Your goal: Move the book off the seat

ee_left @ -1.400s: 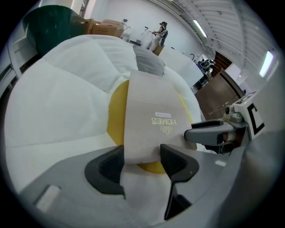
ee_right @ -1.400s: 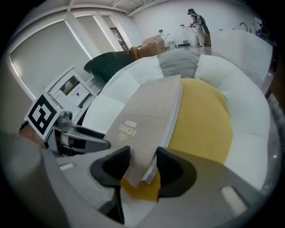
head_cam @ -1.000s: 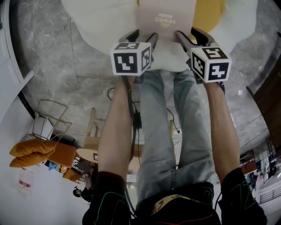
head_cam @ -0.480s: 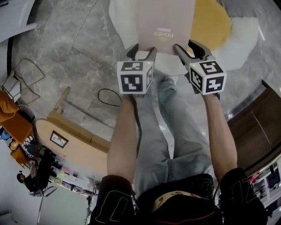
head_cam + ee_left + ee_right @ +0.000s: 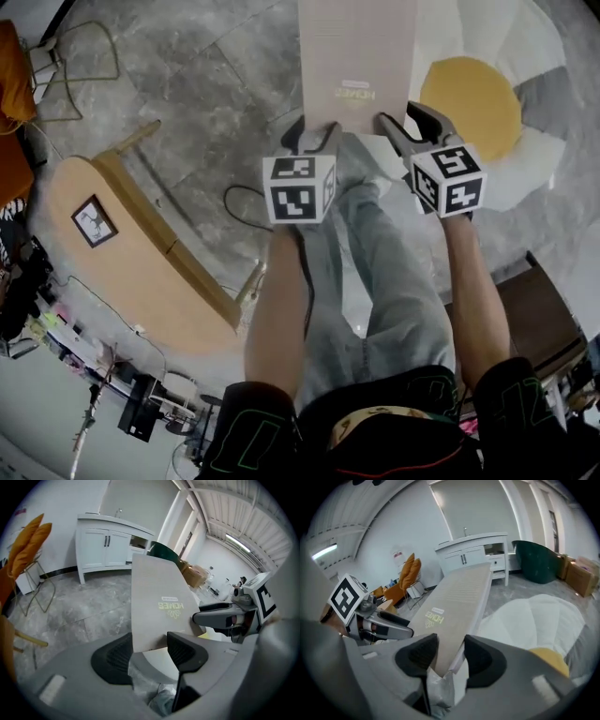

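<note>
Looking for the book (image 5: pixel 356 66) — where is it?

"Up in the air, out in front of the person, held flat with its cover upward. Its near edge is in the two grippers, one at each corner."

"And the seat?"

"The seat (image 5: pixel 530 173) is that white cushion with the yellow middle (image 5: pixel 469 108), down on the grey floor (image 5: pixel 187 84). From the head view the book hangs over its left edge, and nothing of the book touches it."

"How is the right gripper (image 5: pixel 401 120) set?"

"Its jaws are pinched on the book's right near corner, one pad on the cover and one on the far side."

"The left gripper (image 5: pixel 311 131)?"

"Its jaws stand wide and are closing. The book's left near corner is between them and meets both pads — a grip, as far as I can see."

"Anything under the book?"

"The person's jeans (image 5: pixel 375 281) and a shoe. Off to the left stands a tan table (image 5: pixel 141 262) with a small framed picture (image 5: pixel 94 221) on it."
</note>
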Action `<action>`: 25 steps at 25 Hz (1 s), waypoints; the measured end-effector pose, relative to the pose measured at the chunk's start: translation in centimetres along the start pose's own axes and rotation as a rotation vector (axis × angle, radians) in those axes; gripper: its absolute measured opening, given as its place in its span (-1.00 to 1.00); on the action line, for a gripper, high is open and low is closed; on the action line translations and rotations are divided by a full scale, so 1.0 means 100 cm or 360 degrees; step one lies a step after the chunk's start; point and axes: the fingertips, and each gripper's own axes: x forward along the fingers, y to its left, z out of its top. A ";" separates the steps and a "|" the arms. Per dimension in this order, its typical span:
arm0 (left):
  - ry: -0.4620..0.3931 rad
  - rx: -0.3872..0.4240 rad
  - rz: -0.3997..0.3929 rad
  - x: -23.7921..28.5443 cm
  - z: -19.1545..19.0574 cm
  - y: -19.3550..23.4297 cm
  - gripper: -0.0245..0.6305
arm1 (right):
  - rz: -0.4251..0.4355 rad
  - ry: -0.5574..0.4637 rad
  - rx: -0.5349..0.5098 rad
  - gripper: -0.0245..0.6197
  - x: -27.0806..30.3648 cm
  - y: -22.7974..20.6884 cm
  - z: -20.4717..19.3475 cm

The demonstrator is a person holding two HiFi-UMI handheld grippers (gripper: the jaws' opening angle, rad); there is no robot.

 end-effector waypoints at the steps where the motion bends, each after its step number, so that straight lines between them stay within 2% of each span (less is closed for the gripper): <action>1: -0.0023 -0.0028 0.0026 -0.010 -0.001 0.013 -0.18 | 0.0028 0.0003 -0.0045 -0.35 0.006 0.014 0.008; 5: -0.0094 -0.0204 0.0124 -0.058 -0.025 0.066 -0.19 | 0.0128 0.0041 -0.0222 -0.35 0.031 0.083 0.025; 11: -0.0206 -0.0469 0.0334 -0.132 -0.068 0.142 -0.19 | 0.0374 0.0108 -0.0479 -0.35 0.071 0.191 0.043; 21: -0.0394 -0.0993 0.0630 -0.260 -0.175 0.239 -0.19 | 0.0739 0.0273 -0.0980 -0.36 0.112 0.390 0.038; 25: -0.0470 -0.1134 0.0746 -0.306 -0.219 0.271 -0.19 | 0.0870 0.0309 -0.1129 -0.36 0.124 0.464 0.026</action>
